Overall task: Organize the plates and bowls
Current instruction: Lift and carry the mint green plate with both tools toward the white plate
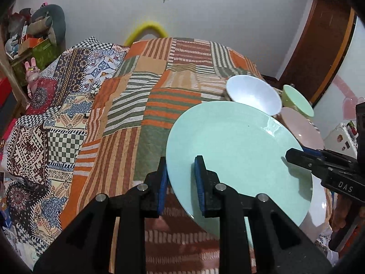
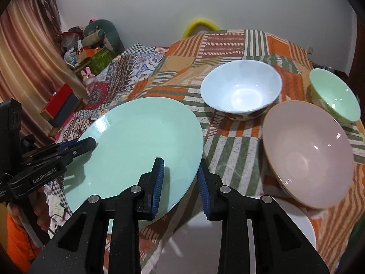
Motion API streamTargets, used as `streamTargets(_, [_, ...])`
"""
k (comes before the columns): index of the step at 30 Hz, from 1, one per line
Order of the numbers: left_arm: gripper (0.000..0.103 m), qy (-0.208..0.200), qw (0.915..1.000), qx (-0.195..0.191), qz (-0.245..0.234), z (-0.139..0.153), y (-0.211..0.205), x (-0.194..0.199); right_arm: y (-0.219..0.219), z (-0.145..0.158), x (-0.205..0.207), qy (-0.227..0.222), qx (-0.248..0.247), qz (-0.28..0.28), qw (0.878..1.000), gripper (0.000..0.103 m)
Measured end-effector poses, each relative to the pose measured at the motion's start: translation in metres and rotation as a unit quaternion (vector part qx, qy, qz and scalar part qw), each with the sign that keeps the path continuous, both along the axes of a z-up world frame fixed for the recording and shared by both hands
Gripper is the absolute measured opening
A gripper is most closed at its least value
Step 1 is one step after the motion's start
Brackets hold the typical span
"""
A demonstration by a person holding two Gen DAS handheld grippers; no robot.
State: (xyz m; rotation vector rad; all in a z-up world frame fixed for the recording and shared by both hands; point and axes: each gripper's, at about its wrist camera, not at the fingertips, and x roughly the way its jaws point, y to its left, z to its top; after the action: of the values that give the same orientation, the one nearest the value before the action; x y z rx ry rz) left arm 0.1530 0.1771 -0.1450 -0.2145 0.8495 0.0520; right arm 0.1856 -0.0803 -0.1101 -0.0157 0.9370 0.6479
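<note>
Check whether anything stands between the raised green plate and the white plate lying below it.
Nothing visible lies on the bare part of the white plate beneath the green plate. The pink bowl stands close by the white plate's far rim and may overlap it, so it could crowd the stack.

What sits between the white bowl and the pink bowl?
Nothing but bare striped quilt; the right wrist view shows the white bowl and pink bowl standing apart with only a strip of cloth between.
</note>
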Motion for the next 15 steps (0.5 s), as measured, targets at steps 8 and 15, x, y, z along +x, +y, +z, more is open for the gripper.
streamTargets(8, [0.022, -0.013, 0.9998, 0.004, -0.013, 0.017, -0.024, -0.022, -0.023, 0.012, -0.019, -0.02, 0.01, -0.008, 1.0, 0.027])
streamTargets(15, [0.022, -0.025, 0.9992, 0.011, -0.029, 0.031, -0.05, -0.041, -0.046, 0.019, -0.033, -0.03, 0.023, -0.02, 0.999, 0.027])
